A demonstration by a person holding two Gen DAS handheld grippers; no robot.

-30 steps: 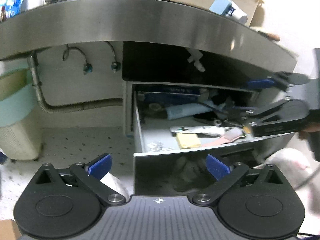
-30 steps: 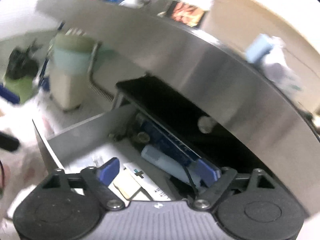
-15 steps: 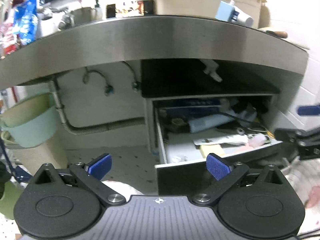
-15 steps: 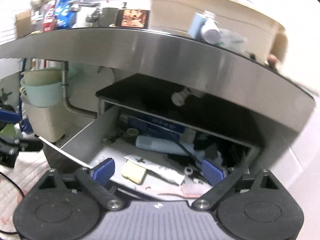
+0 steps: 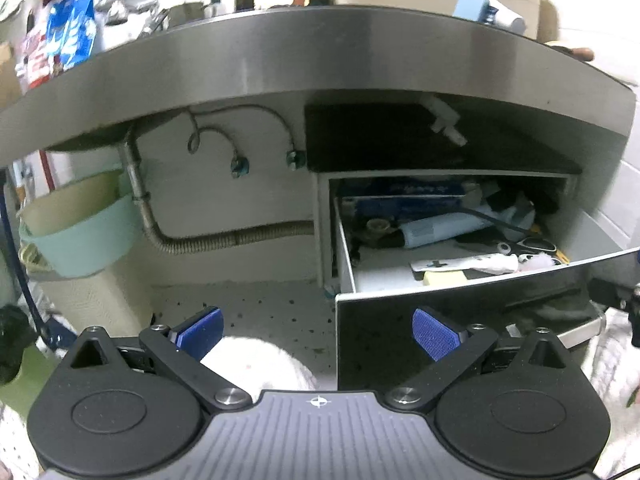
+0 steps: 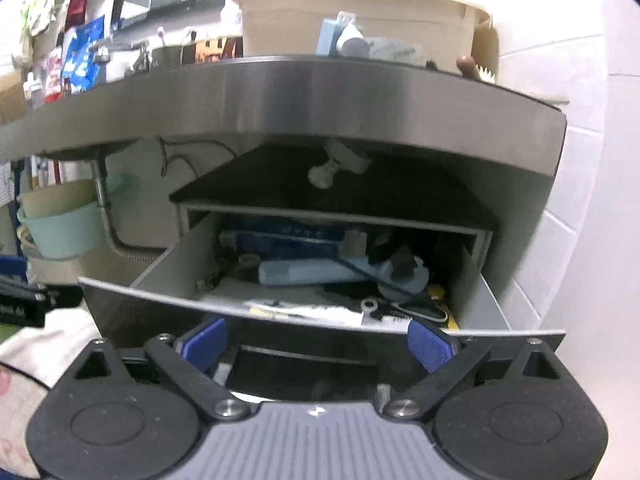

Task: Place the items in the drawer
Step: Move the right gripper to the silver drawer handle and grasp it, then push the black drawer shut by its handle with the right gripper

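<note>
A drawer [image 5: 460,308] [image 6: 304,332] stands pulled out under the steel counter [image 5: 320,52], full of clutter. Inside lie a pale blue tube [image 5: 444,230] [image 6: 308,273], a blue box [image 5: 404,204], a white packet [image 5: 468,263], a yellow sponge [image 5: 444,278] and scissors [image 5: 534,245]. My left gripper [image 5: 316,330] is open and empty, low and left of the drawer front. My right gripper [image 6: 316,342] is open and empty, just in front of the drawer's dark front panel. On the counter rest a light blue item and a white tube [image 6: 348,38].
A corrugated drain pipe [image 5: 224,238] runs under the sink at left. A mint basin [image 5: 80,236] sits on a cream bin. A large cream tub [image 6: 360,20] stands on the counter. White tiled wall [image 6: 580,200] bounds the right side. A white cloth-covered knee [image 5: 256,364] is below.
Both grippers have pulled back and away from the drawer, the right one out from above its contents to in front of its panel. The drawer stays open.
</note>
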